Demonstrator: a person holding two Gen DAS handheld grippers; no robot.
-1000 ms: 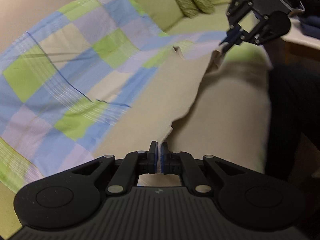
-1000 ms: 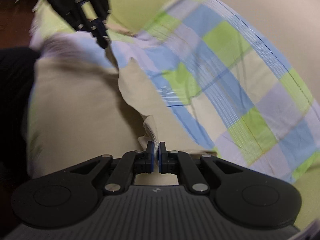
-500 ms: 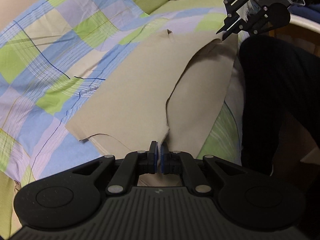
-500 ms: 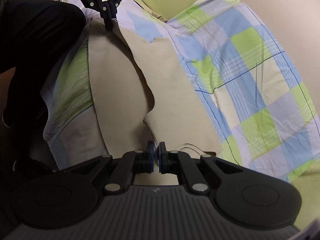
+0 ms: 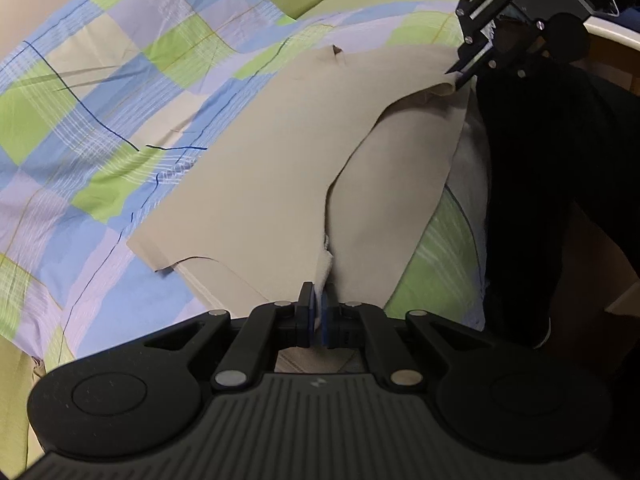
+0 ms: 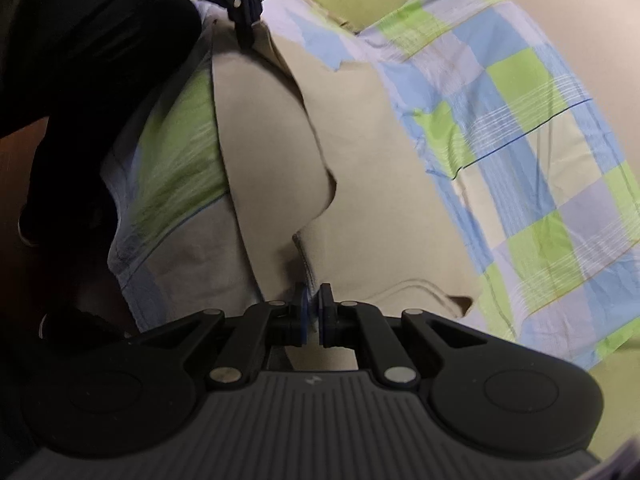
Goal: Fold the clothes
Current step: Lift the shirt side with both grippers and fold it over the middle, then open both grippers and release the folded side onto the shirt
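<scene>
Both tongs pinch the beige garment [image 5: 272, 184], the left gripper [image 5: 319, 316] at bottom centre and the right gripper [image 6: 313, 316] seemingly just as tight, across the checked bedspread [image 5: 100, 120]; uneven pulling could slip an edge free.

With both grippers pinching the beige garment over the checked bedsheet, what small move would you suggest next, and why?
Probably lower both grippers forward to lay the held edge flat. The left gripper and right gripper each pinch an edge of the beige garment, whose far part already lies on the checked bedsheet while the near flap bulges up.
</scene>
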